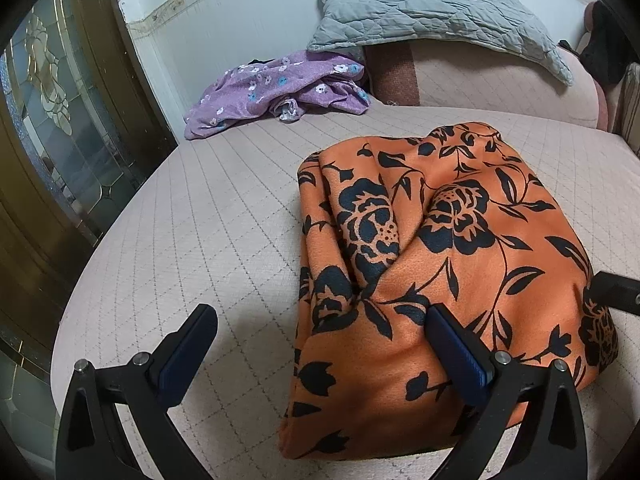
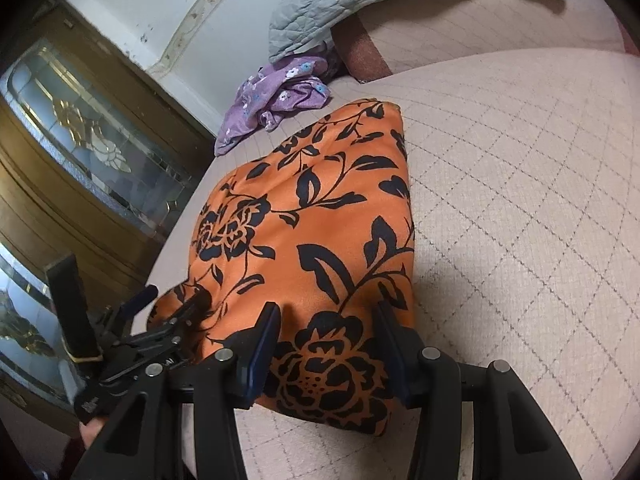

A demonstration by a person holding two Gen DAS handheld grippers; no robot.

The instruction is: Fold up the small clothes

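Orange floral garment point(image 1: 440, 264) lies part-folded, mid-fold; left gripper point(image 1: 320, 320) wide open at its near-left corner, holding nothing; right gripper point(image 2: 326, 320) half-open astride its near edge, grip seemingly absent; next, pinch that edge.

No legible text, labels, brand names, numbers or signs in either wrist view, only floral prints and quilted patterns

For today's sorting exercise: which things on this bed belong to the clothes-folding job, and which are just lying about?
Belongs to the job:
- orange floral garment, folded, at both grippers
- purple floral garment, crumpled near the wall, likely next
- left gripper, open
- right gripper, over the orange garment's near edge

Just lying about:
- grey quilted pillow
- glass-panelled door
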